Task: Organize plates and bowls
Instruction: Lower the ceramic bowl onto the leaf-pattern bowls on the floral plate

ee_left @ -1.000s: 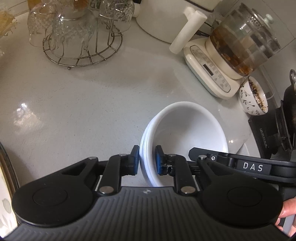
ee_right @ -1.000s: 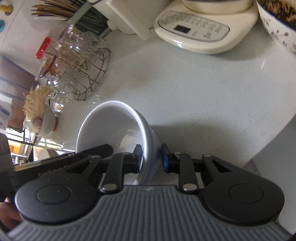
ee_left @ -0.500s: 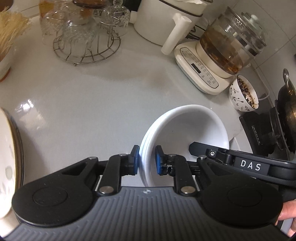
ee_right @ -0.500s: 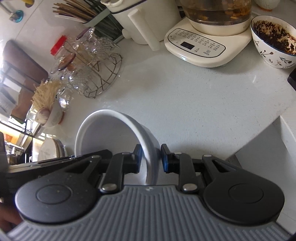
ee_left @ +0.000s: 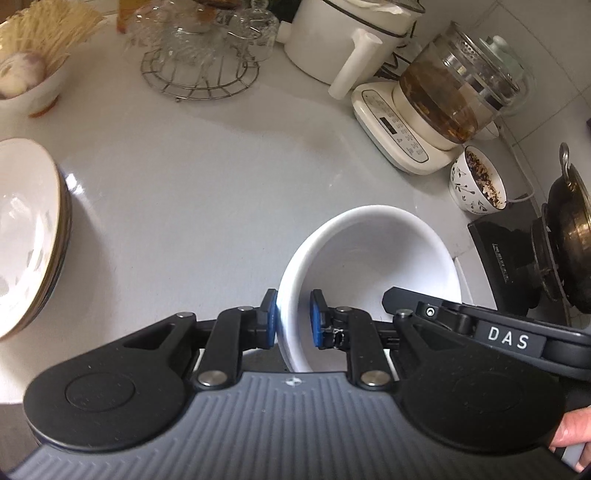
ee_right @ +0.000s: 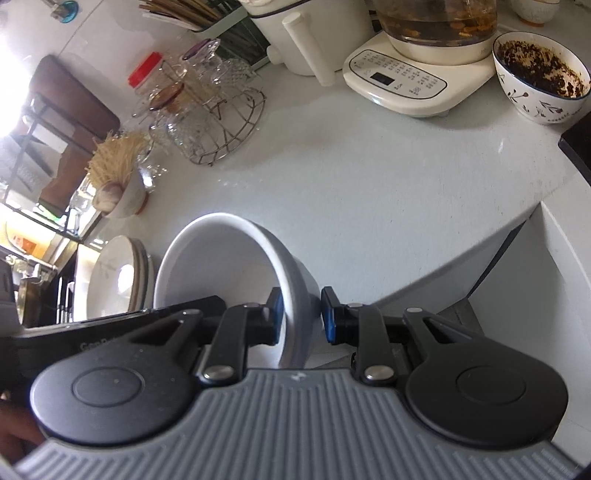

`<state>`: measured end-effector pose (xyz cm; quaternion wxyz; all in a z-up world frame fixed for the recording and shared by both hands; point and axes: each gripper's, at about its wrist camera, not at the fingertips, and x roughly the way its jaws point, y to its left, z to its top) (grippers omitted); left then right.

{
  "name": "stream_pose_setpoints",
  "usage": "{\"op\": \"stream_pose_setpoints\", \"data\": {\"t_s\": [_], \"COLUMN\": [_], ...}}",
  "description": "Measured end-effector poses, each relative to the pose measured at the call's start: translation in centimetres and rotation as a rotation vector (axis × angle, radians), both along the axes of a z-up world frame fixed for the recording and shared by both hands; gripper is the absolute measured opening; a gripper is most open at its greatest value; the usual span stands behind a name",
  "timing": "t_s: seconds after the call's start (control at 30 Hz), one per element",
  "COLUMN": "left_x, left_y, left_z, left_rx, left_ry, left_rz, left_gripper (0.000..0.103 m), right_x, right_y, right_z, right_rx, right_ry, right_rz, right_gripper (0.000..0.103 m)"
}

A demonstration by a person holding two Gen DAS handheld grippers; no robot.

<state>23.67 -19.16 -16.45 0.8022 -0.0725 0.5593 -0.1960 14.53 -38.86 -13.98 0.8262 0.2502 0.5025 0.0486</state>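
My left gripper (ee_left: 293, 320) is clenched on the near rim of the white bowl (ee_left: 369, 258), 1 blue pad outside the wall and 1 inside. My right gripper (ee_right: 302, 316) grips the opposite rim of the same bowl (ee_right: 221, 266); its inner pad presses the inside of the wall, and whether the outer pad touches I cannot tell. From the left wrist camera I see that other gripper's black arm reaching across the bowl's mouth, and a bit of my hand (ee_left: 570, 430) at the lower right edge. The bowl hangs between the 2 grippers over the pale grey countertop (ee_left: 207, 177), tilted so its hollow faces each camera.

Just beyond, at the left, a stack of plates (ee_left: 26, 236) rests on the counter, well apart from the bowl. Farther back stands a patterned bowl (ee_left: 476, 181) holding dark crumbs, beside the cream base of a glass kettle (ee_left: 458, 92). At the far edge sit a wire rack of glassware (ee_left: 203, 48) and a white pot (ee_left: 343, 33).
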Motion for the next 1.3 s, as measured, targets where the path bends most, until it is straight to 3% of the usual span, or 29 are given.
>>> {"op": "stream_pose_setpoints", "data": {"t_s": [0.23,0.63,0.87,1.3], "left_x": [-1.0,-0.5,0.8,3.1], "left_y": [2.1,6.0,8.8,15.8], "left_z": [2.4,4.9,5.0,5.4], "left_rx": [-0.041,-0.082,-0.078,-0.096], "left_ry": [-0.004,-0.053,-0.081,-0.092], "left_rz": [0.06,0.045,0.05,0.145], "left_gripper": [0.021,0.021,0.021,0.021], "right_x": [-0.9,-0.5,1.1,5.3], "right_y": [1.1,4.5,7.6,13.5], "right_z": [2.1,4.9,5.0,5.5], "right_rx": [-0.004,-0.039,-0.068,-0.071], "right_ry": [-0.04,-0.088,-0.078,-0.105], "right_rz": [0.028,0.031,0.056,0.147], "right_gripper": [0.025,0.025,0.025,0.025]}}
